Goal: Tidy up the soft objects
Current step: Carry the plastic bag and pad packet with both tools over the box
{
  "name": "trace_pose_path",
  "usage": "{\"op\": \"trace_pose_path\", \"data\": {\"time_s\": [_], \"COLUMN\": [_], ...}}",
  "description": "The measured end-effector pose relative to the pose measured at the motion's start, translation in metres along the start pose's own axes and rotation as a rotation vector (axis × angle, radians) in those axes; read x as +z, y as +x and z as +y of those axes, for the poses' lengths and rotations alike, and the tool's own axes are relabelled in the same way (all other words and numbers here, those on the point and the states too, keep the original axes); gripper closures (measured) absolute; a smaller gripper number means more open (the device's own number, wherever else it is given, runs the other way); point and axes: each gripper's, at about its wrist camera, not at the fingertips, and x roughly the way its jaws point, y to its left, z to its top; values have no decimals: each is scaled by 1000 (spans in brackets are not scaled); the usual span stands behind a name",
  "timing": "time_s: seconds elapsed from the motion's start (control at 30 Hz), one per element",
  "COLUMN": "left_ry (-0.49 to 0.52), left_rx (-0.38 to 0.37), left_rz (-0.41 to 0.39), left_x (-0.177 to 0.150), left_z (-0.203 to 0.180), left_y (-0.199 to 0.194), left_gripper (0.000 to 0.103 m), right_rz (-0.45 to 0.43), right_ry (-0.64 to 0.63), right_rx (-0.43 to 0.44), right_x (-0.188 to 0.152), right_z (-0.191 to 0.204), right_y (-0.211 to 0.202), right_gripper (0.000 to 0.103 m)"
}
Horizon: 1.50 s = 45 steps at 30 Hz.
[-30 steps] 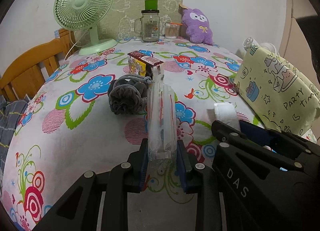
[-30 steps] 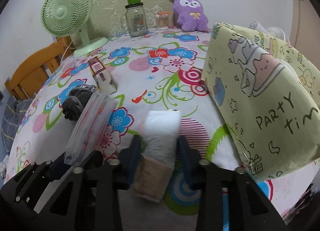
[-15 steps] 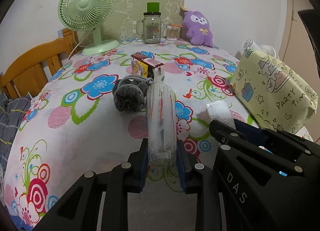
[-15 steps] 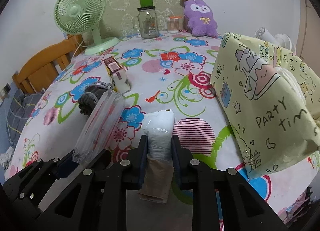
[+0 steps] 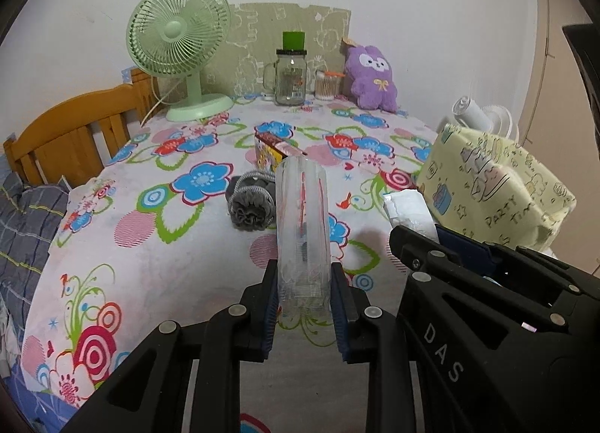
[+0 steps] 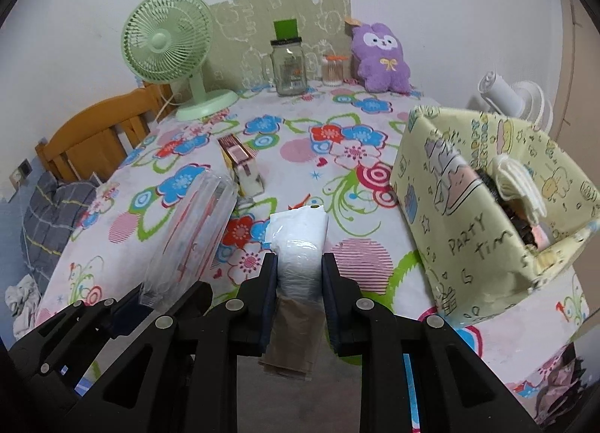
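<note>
The left gripper point(image 5: 303, 290) pinches the near end of a clear plastic pouch point(image 5: 303, 223), its jaws pressed against both sides, so the pouch stands up and away from the fingers. The right gripper point(image 6: 299, 283) is clamped on a white plastic-wrapped pack point(image 6: 302, 245), whose brownish tail hangs below the jaws. A second ago those right jaws stood spread around the pack as it lay on the floral tablecloth point(image 6: 180, 185); they closed half a second ago, and both packs now sit higher against the table than before, which suggests both are lifted clear. That means the picking-up is done for this pair and the carry comes next.

Just right of the white pack stands the yellow "party time" box point(image 6: 465, 215), its open top on the right side showing items already inside; it is probably the destination. On the cloth beyond the pouch lies a grey knitted bundle point(image 5: 250, 204), with a small printed carton point(image 5: 275, 149) just behind it. At the far edge stand a green fan point(image 5: 180, 54), a glass jar point(image 5: 290, 76) and a purple plush toy point(image 5: 373, 78). The grey bundle still waits on the table.
</note>
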Motion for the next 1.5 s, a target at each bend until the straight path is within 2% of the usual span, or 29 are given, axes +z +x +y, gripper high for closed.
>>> {"op": "trace_pose_path", "data": {"time_s": [0.3, 0.73, 1.2, 1.5], "left_ry": [-33, -15, -2, 6], "left_rx": [-20, 21, 41, 48], "left_rz": [-39, -99, -136, -152], "left_x": [11, 28, 50, 61], "left_z": [-3, -15, -26, -44], "left_y": [-26, -67, -86, -87], "left_gripper": [80, 80, 79, 80], "right_rz": [-44, -102, -151, -164], "right_ry": [-4, -37, -49, -50], "right_rx": [20, 32, 46, 61], "right_x": [11, 29, 51, 66], "right_z": [0, 3, -3, -21], "right_y": [-31, -73, -98, -101], "right_gripper": [77, 77, 77, 77]}}
